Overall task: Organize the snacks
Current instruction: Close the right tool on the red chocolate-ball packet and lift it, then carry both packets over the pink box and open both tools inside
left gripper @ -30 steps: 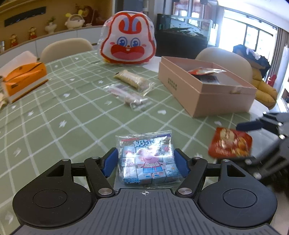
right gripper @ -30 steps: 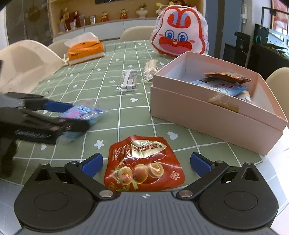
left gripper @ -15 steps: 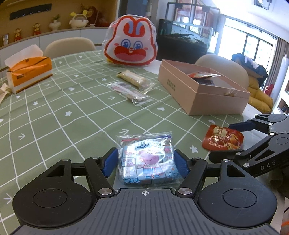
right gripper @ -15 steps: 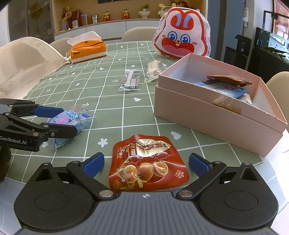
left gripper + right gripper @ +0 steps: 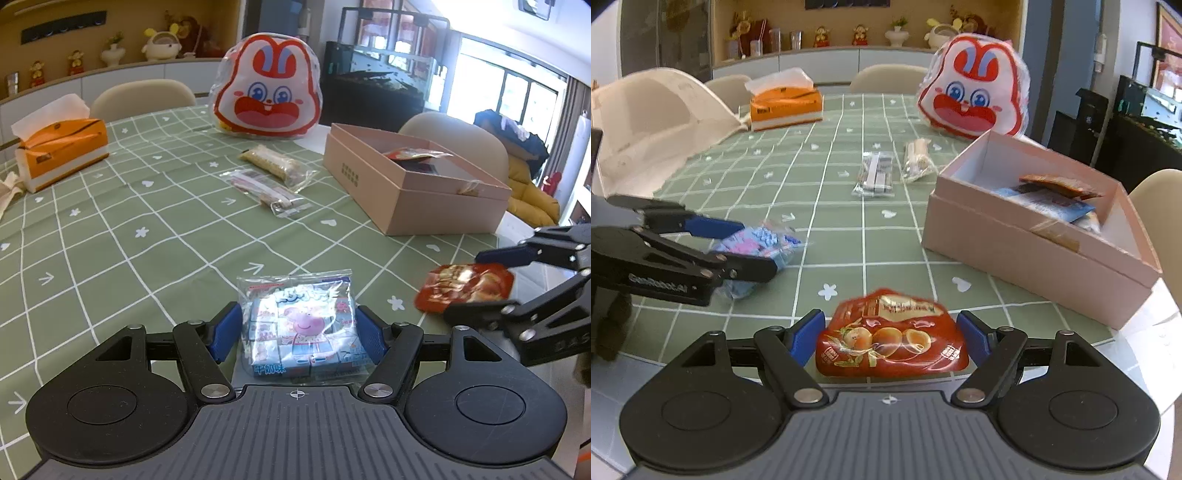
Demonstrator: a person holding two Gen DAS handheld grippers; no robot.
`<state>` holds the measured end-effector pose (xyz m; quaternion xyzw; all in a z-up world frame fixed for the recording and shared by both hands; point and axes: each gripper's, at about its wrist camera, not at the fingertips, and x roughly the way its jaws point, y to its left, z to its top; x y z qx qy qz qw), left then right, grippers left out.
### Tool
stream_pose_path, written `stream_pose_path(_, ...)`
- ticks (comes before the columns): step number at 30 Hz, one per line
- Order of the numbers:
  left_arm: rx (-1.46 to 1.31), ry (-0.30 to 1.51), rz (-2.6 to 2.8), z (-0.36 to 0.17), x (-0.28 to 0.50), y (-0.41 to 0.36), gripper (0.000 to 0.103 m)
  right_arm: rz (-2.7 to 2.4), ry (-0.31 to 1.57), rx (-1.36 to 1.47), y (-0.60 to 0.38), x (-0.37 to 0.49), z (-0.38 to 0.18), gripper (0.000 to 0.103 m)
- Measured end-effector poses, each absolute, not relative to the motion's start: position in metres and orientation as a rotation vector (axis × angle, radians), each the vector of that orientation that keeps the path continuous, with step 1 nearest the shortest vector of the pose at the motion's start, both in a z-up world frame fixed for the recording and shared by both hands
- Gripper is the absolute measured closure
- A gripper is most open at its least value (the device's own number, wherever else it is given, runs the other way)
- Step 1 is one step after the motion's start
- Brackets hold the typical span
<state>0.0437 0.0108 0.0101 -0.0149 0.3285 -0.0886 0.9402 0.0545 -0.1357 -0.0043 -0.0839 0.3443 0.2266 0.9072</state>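
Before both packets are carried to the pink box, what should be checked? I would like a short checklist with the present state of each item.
1. Left gripper shut on the Peppa Pig candy bag: ok, both blue pads press its sides.
2. Right gripper shut on the red egg snack pouch: ok, pads touch both edges.
3. Pouch lifted off the tablecloth: cannot tell.
4. Pink box open: ok, no lid on it.
5. Free room inside the box: ok, its near left part shows bare floor; packets lie toward the far right.
6. Path to the box: ok, the two clear-wrapped snacks lie farther back, beside the box's far corner.
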Motion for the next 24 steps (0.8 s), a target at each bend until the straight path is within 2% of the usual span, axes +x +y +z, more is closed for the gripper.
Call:
stream_pose_path(10, 0.016, 0.665, -0.172, 0.012, 0.04, 0.003, 0.036, 0.411, 0.663, -0.132, -0.173, 0.04, 0.006, 0.024)
stream_pose_path(15, -0.069, 0.669, -0.229, 0.031, 0.036, -0.002, 0.037, 0.374, 0.606, -0.088, -0.207, 0.036, 0.027, 0.024)
stream_pose_path(20, -0.097, 0.536, -0.294, 0.096, 0.055, -0.024, 0.037, 0.364, 0.451, -0.042, -0.245, 0.046, 0.094, 0.024)
stream_pose_path(24, -0.133, 0.447, -0.356, 0.138, 0.101, -0.049, 0.037, 0.353, 0.393, 0.01, -0.267, 0.089, 0.152, 0.024)
